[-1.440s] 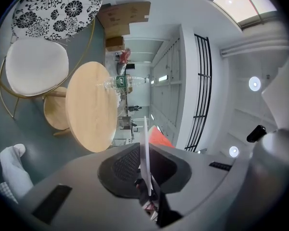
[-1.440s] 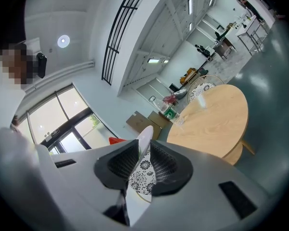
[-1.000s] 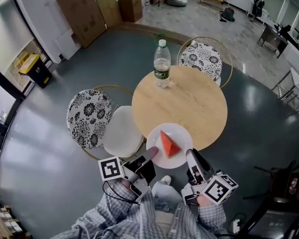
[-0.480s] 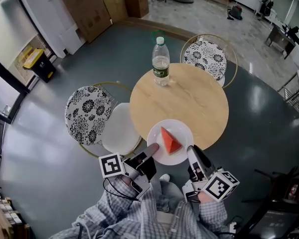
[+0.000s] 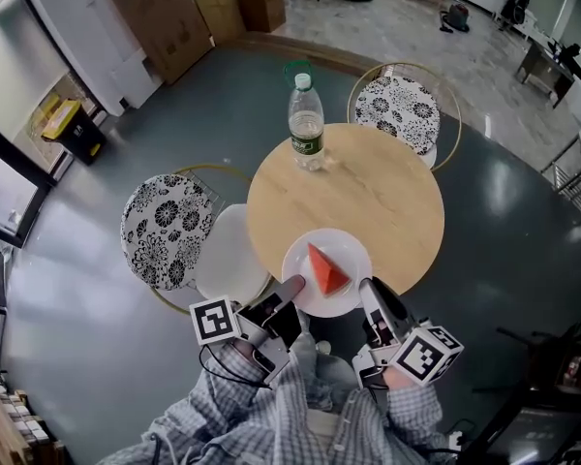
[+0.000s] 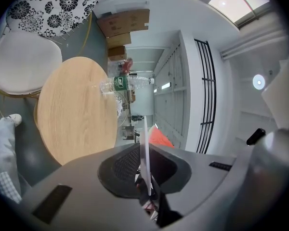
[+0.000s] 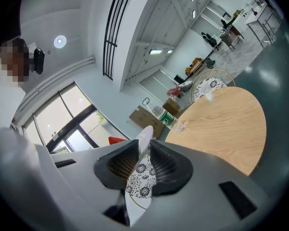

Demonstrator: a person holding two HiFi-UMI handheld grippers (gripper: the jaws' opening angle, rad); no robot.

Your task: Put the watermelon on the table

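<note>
In the head view, the whole white plate (image 5: 350, 250) was seen from above, lying across the round wooden table's (image 5: 378, 187) rim at six o'clock, with the red watermelon wedge (image 5: 325, 269) at its middle. Whether the plate rested on the wood could not be told. The grip was not shown there. It was shown in the gripper views, where the plate was seen edge-on. In the left gripper view, the left gripper (image 6: 145, 163) was clamped on the thin plate rim (image 6: 144, 143), with the wedge (image 6: 160, 137) just behind. In the right gripper view, the right gripper (image 7: 143, 161) was likewise pinched on the rim (image 7: 145, 137). From above, the left gripper (image 5: 290, 291) was placed at the plate's seven o'clock and the right gripper (image 5: 372, 295) at its four o'clock. One plate, one wedge, one table and one water bottle (image 5: 307, 124), standing at the table's eleven o'clock, were counted. Two flower-patterned chairs (image 5: 165, 229) were counted, at eight and one o'clock.
</note>
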